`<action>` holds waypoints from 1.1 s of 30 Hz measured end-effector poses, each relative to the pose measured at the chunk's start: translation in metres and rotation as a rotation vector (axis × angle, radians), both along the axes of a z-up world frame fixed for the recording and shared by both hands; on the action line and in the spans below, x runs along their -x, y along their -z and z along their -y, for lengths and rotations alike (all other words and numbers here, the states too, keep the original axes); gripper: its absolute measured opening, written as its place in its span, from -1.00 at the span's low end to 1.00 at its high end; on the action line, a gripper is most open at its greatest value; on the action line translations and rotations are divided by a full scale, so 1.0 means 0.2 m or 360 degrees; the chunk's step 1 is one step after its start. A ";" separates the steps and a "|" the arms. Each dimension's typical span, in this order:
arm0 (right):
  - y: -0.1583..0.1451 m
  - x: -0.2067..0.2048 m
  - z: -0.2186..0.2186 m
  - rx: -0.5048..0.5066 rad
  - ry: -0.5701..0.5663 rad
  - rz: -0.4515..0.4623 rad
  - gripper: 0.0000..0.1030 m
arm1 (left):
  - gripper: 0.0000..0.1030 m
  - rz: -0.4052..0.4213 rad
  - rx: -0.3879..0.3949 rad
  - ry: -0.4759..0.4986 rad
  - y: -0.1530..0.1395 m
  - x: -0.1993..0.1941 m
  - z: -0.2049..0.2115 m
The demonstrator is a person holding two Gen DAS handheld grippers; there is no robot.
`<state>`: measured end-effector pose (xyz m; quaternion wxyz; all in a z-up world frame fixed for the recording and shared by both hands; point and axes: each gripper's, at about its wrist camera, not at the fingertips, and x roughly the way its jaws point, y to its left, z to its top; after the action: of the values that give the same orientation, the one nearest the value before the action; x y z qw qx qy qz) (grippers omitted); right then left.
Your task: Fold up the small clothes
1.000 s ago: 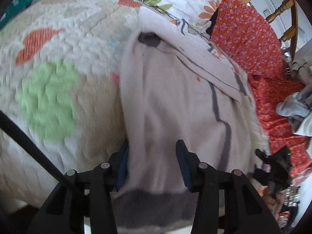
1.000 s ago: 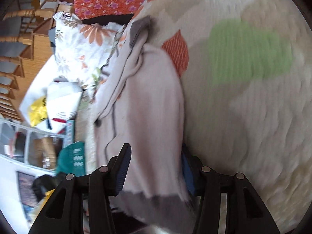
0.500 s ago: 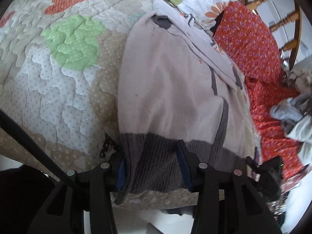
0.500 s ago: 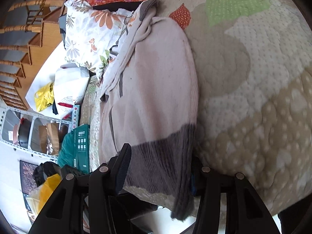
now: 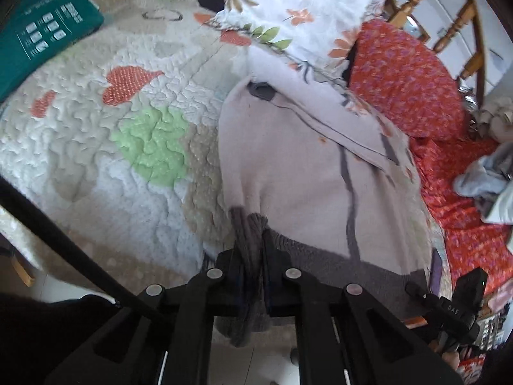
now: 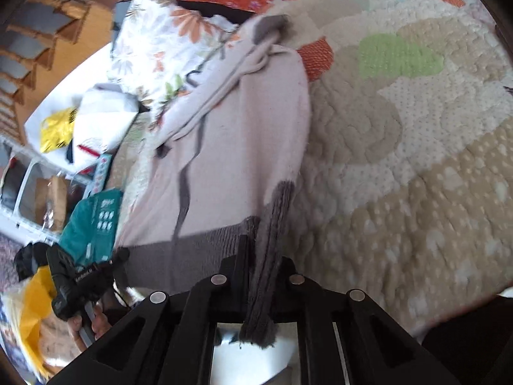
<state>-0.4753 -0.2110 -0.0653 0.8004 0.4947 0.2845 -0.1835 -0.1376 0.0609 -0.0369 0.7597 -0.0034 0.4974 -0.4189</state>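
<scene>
Left gripper (image 5: 253,250): clamped on sweater (image 5: 304,160) hem, 6 o'clock.
Right gripper (image 6: 266,256): clamped likewise, apparently for folding.

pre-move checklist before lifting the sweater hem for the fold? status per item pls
1. Left claw shut on the grey hem: ok.
2. Right claw shut on the grey hem at the other corner: ok.
3. Both layers of hem caught in each claw: cannot tell.
4. Sweater body flat on the quilt: not ok, a sleeve lies bunched across it.
5. Landing area clear near the collar: not ok, the floral pillow touches the top edge.
</scene>
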 end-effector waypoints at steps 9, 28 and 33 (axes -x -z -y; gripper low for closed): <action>0.04 0.16 -0.23 -0.0085 -0.0120 -0.0047 -0.84 | -0.85 -0.0121 -0.0063 -0.0001 0.14 0.18 -0.17; -0.55 -0.58 0.45 0.0341 -0.0076 0.0020 -0.83 | -0.84 0.0118 0.0017 -0.0157 -0.29 -0.46 0.64; -0.45 -0.80 0.67 0.0319 -0.0052 -0.0070 -0.83 | -0.84 -0.0003 -0.0082 -0.0178 -0.13 -0.65 0.83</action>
<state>-0.3160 -0.3447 0.0248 0.8423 0.4033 0.2903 -0.2088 -0.0082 -0.1056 -0.0109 0.7813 -0.0121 0.5079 -0.3627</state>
